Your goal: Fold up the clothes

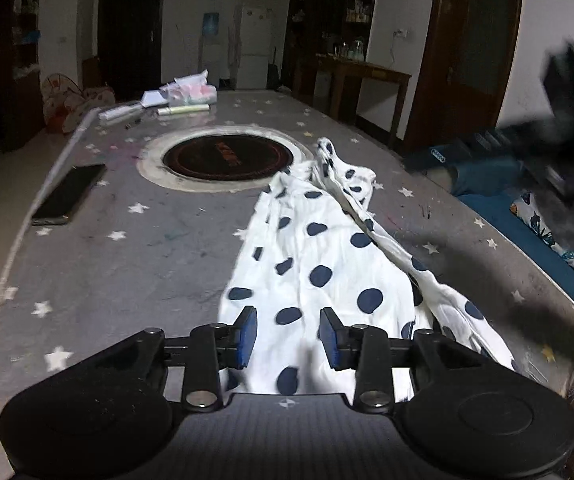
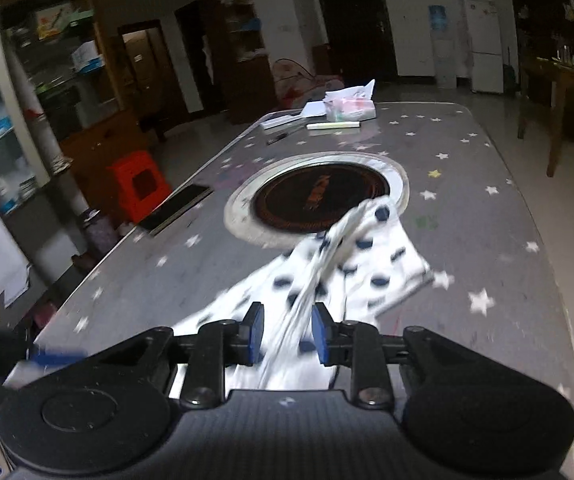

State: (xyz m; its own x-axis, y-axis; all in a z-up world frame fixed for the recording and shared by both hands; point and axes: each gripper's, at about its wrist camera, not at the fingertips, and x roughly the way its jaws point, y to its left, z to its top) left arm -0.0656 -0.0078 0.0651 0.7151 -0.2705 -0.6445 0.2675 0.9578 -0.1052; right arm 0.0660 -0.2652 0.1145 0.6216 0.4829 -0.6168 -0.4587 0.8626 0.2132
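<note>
The white garment with dark blue polka dots (image 1: pixel 319 264) lay crumpled on the grey star-patterned table (image 1: pixel 127 248), stretching from the near edge toward the round black cooktop (image 1: pixel 227 158) set into the table's middle. One twisted strip of the cloth ran along its right side, ending in a bunched tip just beside the cooktop's pale ring.

The left gripper (image 1: pixel 287 338) hovered over the near end of the garment. Its blue pads (image 1: pixel 247 336) stood moderately apart, with flat cloth visible below the gap; neither pad pressed on the fabric, so nothing was held.

The right gripper (image 2: pixel 287 336) was likewise parted, somewhat narrower. A gathered fold of the garment (image 2: pixel 351 256) passed through the gap between its pads (image 2: pixel 255 332); the picture was motion-blurred, yet clear space showed on both sides of the fold, so the pads did not clamp it. In the left wrist view the right gripper appeared only as a dark blur at the far right edge.

A dark phone (image 1: pixel 69 194) lay flat near the table's left edge, well apart from the garment. Papers and a plastic packet (image 1: pixel 183 94) sat at the far end of the table. An orange stool (image 2: pixel 139 182) stood on the floor beside the table.
</note>
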